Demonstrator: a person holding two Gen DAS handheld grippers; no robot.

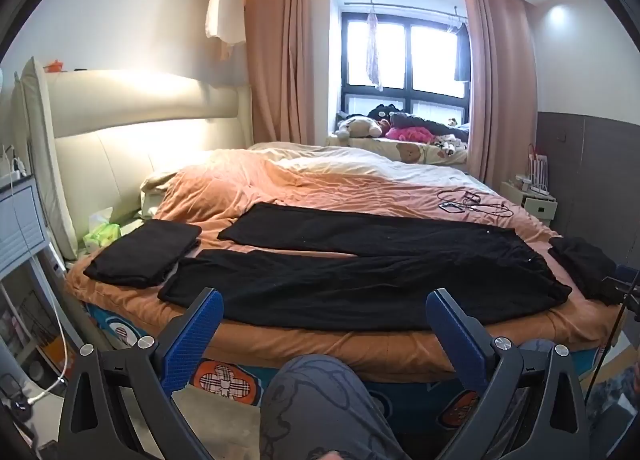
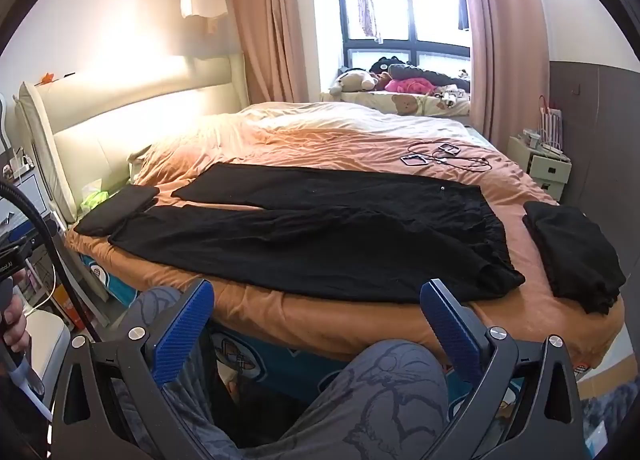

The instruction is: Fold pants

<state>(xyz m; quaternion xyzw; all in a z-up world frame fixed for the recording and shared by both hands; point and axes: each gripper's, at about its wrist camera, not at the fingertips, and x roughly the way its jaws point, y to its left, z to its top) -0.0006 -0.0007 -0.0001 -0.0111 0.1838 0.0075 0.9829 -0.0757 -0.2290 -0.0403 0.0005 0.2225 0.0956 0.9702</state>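
Observation:
Black pants (image 1: 360, 264) (image 2: 320, 236) lie spread flat on the orange bedcover, legs toward the headboard at left, waist at right, near the bed's front edge. My left gripper (image 1: 324, 312) hangs open before the front edge of the bed, over the near pant leg's edge, nothing between its blue pads. My right gripper (image 2: 316, 302) is open too, in front of the bed near the waist end, holding nothing. A folded black garment (image 1: 144, 252) (image 2: 120, 208) lies left of the leg ends. Another black garment pile (image 1: 584, 268) (image 2: 572, 252) lies right of the waist.
A person's knees in grey patterned trousers (image 1: 320, 408) (image 2: 384, 392) press against the bed front. Phones with cables (image 1: 468, 202) (image 2: 440, 156) lie on the far right of the bedcover (image 2: 320, 140). A tissue pack (image 1: 102, 234) sits by the headboard. A nightstand (image 2: 548, 168) stands at right.

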